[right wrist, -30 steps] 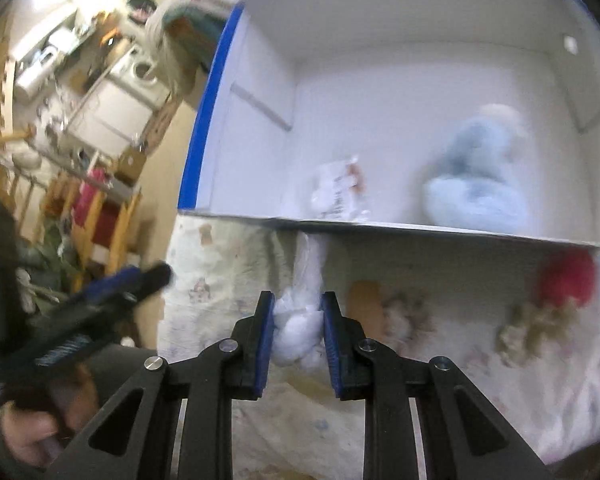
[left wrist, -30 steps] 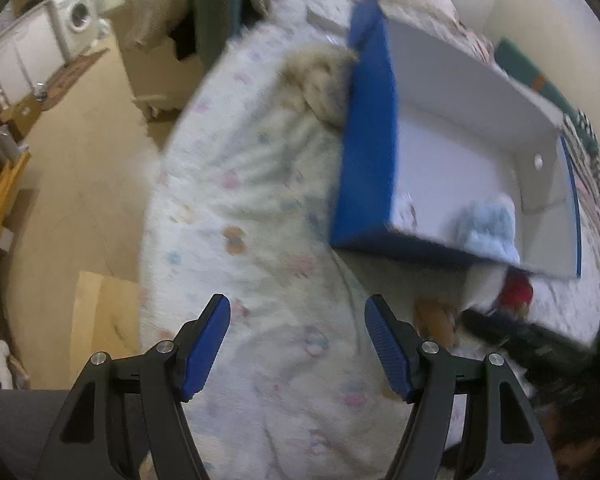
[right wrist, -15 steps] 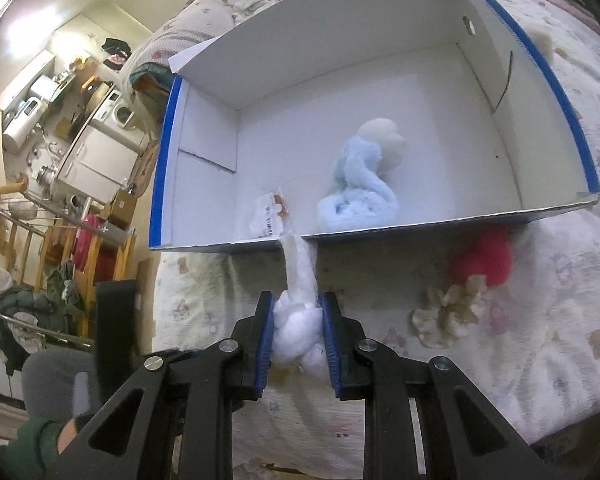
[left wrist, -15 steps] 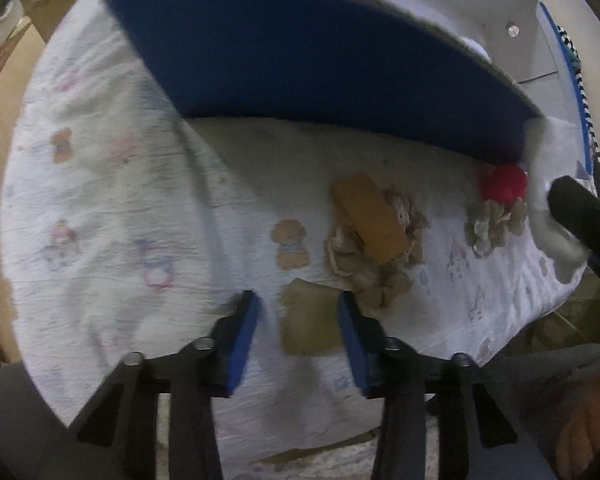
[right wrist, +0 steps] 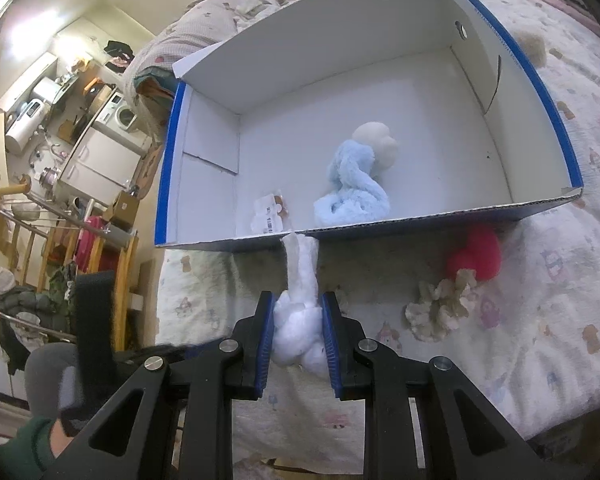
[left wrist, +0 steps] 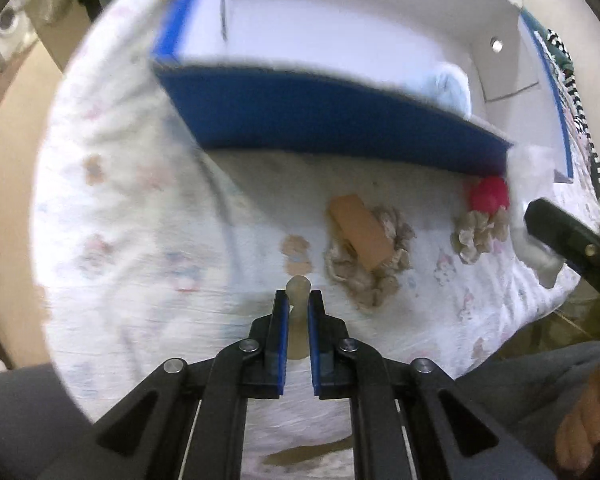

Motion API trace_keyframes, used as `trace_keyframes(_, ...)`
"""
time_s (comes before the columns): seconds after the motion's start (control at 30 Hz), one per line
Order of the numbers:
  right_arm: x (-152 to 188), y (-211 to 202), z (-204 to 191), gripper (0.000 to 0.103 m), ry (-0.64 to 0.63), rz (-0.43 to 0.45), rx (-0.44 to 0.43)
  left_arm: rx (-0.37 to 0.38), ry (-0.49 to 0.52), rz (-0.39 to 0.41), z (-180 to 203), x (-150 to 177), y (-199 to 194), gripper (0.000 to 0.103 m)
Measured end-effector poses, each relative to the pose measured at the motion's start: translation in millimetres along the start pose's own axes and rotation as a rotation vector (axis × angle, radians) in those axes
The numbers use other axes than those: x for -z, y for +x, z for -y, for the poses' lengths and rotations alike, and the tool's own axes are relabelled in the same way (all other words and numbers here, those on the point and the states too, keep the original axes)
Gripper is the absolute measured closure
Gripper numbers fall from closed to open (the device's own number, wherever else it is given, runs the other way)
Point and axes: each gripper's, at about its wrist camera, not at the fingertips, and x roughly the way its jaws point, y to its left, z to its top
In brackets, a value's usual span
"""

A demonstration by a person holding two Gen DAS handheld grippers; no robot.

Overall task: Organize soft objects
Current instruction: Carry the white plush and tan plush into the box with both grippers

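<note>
My left gripper is shut on a small beige soft piece and holds it over the bedspread in front of the blue and white box. My right gripper is shut on a white plush toy whose long end reaches up to the box's near wall. A light blue plush and a tagged white item lie inside the box. A tan block on a beige ruffled toy and a red and beige toy lie on the bed; the red and beige toy also shows in the right wrist view.
The patterned bedspread covers the bed. The bed's edge falls away at the left toward the floor and kitchen furniture. A person's leg shows at the bottom right of the left wrist view.
My left gripper closed on the beige piece and lifted it off the bedspread. My right gripper kept its hold on the white plush and barely moved.
</note>
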Motion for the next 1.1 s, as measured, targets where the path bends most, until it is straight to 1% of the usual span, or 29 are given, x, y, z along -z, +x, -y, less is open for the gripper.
trace_keyframes(0.1,2,-2,-2,0.078,-0.005,0.004,0.003,-0.056,0.002,0.084,-8,1,-21,0.095)
trace_keyframes(0.23,4,-6,-4,0.078,-0.014,0.010,0.008,-0.082,-0.033,0.146,-23,-1,-40,0.095)
trace_keyframes(0.43,2,-18,-7,0.078,-0.018,0.052,0.001,-0.098,-0.011,0.257,-22,3,-78,0.095)
trace_keyframes(0.57,-9,-30,-16,0.078,-0.035,0.099,-0.007,-0.096,0.030,0.324,-7,-9,-105,0.095)
trace_keyframes(0.7,-28,-36,-25,0.078,-0.041,0.128,-0.013,-0.105,0.072,0.377,5,-36,-126,0.095)
trace_keyframes(0.8,-44,-39,-32,0.078,-0.038,0.139,-0.023,-0.109,0.092,0.396,12,-62,-132,0.095)
trace_keyframes(0.9,-63,-39,-39,0.078,-0.059,0.146,-0.015,-0.114,0.110,0.403,17,-81,-133,0.095)
trace_keyframes(1.1,-94,-26,-43,0.078,-0.091,0.151,0.007,-0.150,0.148,0.388,26,-112,-117,0.095)
